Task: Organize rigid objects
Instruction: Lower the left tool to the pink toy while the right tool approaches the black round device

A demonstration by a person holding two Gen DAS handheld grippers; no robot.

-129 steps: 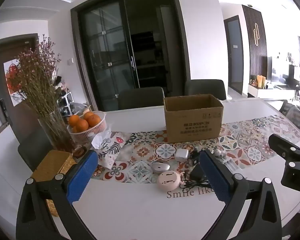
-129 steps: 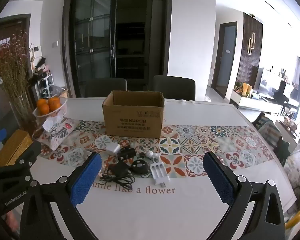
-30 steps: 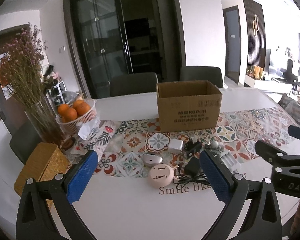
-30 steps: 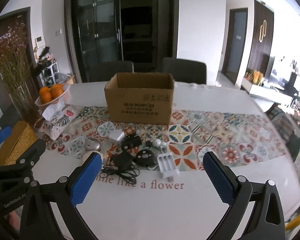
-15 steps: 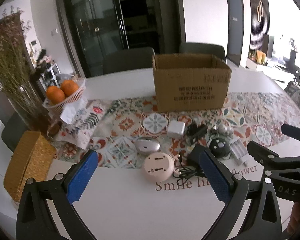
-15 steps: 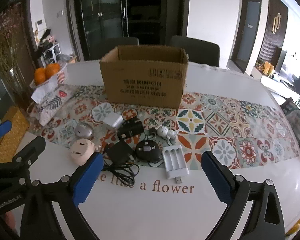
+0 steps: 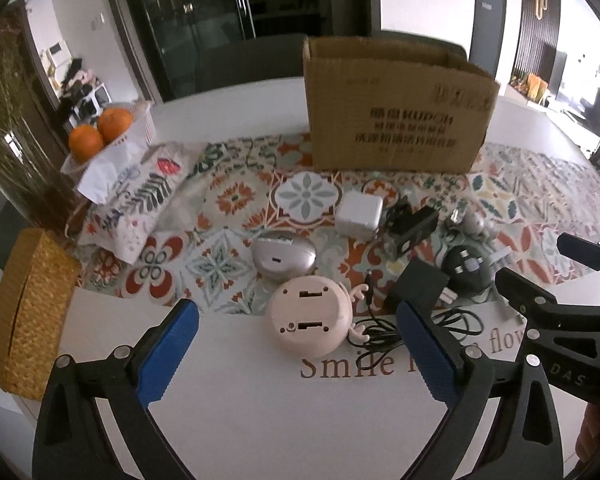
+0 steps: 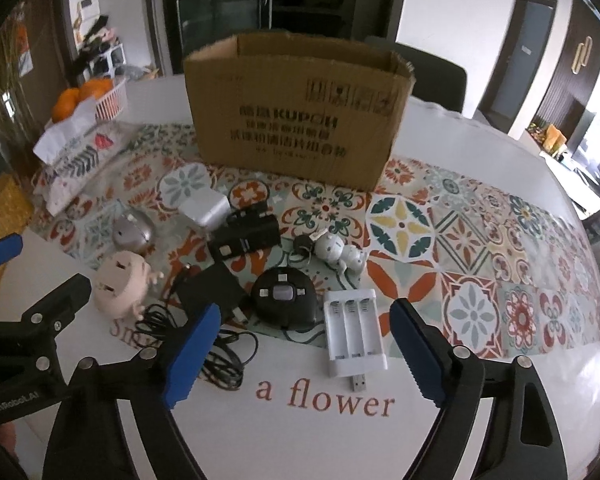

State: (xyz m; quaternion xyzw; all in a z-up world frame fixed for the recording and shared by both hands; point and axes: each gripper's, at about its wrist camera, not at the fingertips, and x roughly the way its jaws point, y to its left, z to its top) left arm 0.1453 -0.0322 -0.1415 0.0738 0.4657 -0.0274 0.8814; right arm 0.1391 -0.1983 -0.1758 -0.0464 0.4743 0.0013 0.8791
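Right wrist view only: white battery charger (image 8: 354, 332) near the bench's front edge, between the closing, empty right gripper (image 8: 306, 354) jaws. Left view only: wicker box (image 7: 28, 312). Left gripper (image 7: 296, 354) spread, empty; cardboard box (image 8: 300, 112) mid-bench.

Cardboard box (image 8: 300, 120) at the back on the table runner (image 8: 480, 248), battery charger (image 8: 354, 332) in front, round adapter (image 8: 284, 300) to its left, fruit basket (image 7: 112, 136) far left.

I note both grippers now lower and nearer the clutter than a second ago, tilted further down at the bench (image 8: 500, 400). The right gripper (image 8: 304, 352) has narrowed and is closing, empty, above the white battery charger (image 8: 354, 332). The left gripper (image 7: 296, 352) stands over the pink round plug (image 7: 310, 314).
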